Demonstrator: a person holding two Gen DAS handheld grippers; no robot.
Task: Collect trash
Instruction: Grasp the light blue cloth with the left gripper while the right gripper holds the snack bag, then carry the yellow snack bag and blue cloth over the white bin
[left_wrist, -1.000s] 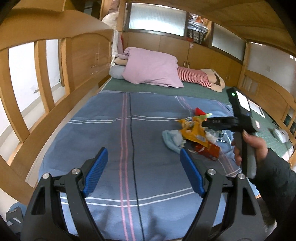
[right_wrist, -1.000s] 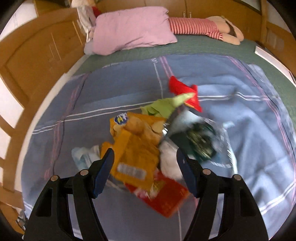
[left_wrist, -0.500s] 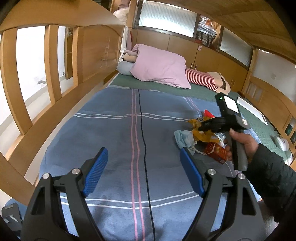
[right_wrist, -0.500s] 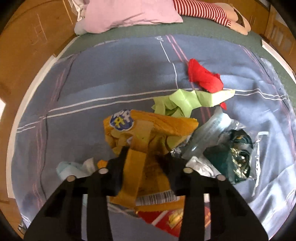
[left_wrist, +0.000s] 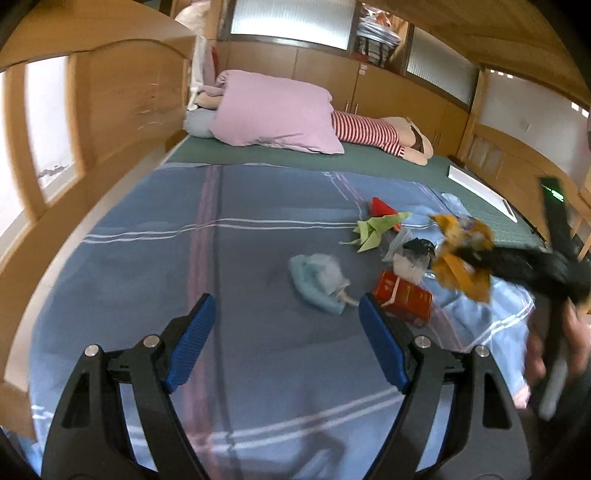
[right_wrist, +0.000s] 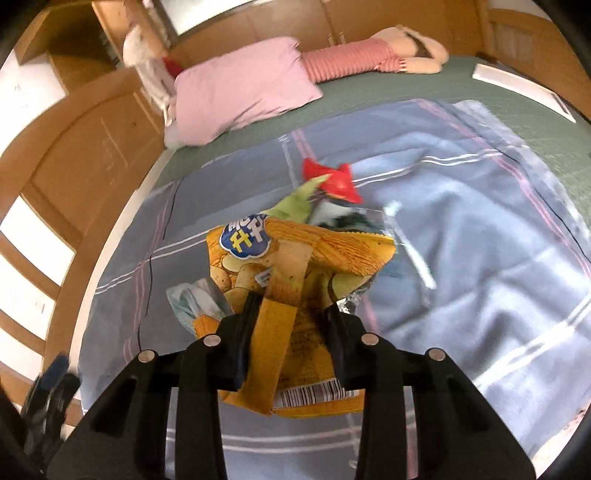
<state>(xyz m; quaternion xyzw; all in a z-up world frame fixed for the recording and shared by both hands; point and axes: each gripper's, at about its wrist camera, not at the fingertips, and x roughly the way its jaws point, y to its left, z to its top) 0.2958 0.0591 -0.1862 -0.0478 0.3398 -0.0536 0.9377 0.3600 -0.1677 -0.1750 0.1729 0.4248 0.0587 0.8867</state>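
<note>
Right gripper (right_wrist: 291, 314) clamped on yellow chip bag (right_wrist: 295, 258), raised over bed (left_wrist: 147, 258); left gripper (left_wrist: 284, 332) wide, empty. Risk: crinkly foil slipping from narrow pinch, dropping among remaining wrappers (left_wrist: 373, 229).

Blue blanket (left_wrist: 155, 266) lies bare on the side toward the wooden bed rail (left_wrist: 85, 122). Red box (left_wrist: 404, 298), pale blue wad (left_wrist: 317, 282) and green wrapper (left_wrist: 373, 230) crowd the other side. Pink pillow (left_wrist: 275, 112) blocks the far end.
</note>
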